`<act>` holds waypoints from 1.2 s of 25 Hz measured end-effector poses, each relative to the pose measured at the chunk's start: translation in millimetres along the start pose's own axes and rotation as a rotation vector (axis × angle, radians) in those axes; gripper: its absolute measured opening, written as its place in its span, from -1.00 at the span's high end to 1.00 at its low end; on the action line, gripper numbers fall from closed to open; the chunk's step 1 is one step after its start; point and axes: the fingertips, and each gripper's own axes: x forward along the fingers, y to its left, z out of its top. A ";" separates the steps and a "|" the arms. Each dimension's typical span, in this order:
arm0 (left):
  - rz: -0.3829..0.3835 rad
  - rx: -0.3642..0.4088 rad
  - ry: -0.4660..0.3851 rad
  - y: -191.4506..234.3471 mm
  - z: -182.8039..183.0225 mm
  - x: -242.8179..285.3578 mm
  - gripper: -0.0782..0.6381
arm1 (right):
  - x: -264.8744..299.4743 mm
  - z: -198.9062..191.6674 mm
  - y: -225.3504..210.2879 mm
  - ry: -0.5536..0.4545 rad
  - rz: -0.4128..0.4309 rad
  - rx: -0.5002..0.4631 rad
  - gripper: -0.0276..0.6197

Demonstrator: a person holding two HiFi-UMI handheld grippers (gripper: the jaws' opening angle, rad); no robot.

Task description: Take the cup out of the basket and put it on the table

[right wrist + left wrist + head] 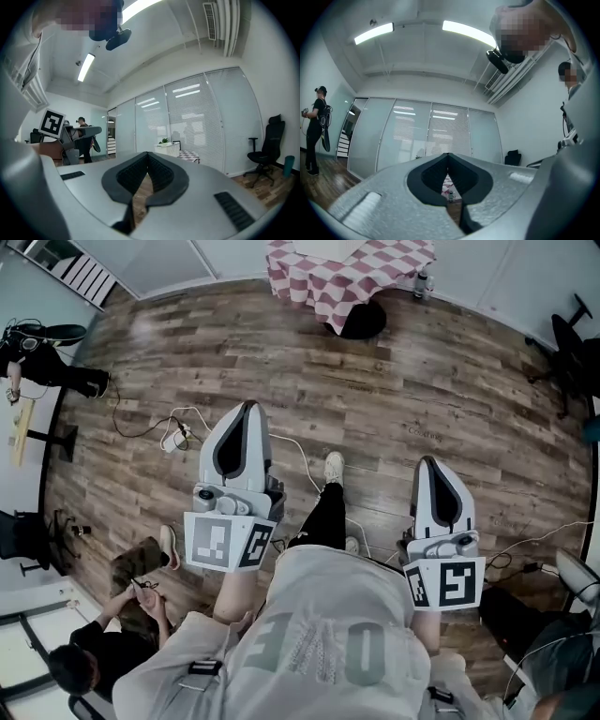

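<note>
While both grippers hang above the wooden floor (394, 390), the left gripper (248, 409) and right gripper (427, 463) each have jaws pressed together, with nothing between. A checkered-cloth table (319, 282) stands well ahead (bottle (422, 282) just beside it). No view shows the cup or basket.

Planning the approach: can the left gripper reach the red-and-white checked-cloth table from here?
Probably not yet: the left gripper is well short of the red-and-white checked-cloth table, with wooden floor between.

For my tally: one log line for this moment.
left gripper: shut, empty | right gripper: shut, empty | checkered table: ahead | cup, basket: unseen
</note>
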 end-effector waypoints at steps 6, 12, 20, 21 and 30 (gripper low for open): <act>-0.011 -0.001 -0.006 37.8 -21.3 61.5 0.77 | 87.7 6.6 -8.0 0.019 0.046 -0.056 0.89; 0.033 0.017 -0.003 103.9 -17.6 131.0 0.77 | 191.6 30.0 -15.0 0.023 0.091 -0.067 0.89; 0.055 0.001 -0.012 169.8 -28.0 208.7 0.77 | 287.9 35.3 -29.6 0.026 0.063 -0.096 0.89; 0.049 -0.002 -0.011 171.4 -29.9 215.4 0.76 | 292.3 33.7 -31.5 0.030 0.058 -0.094 0.89; 0.017 0.004 0.010 173.6 -51.7 282.8 0.77 | 343.4 16.0 -81.4 0.063 0.023 -0.032 0.89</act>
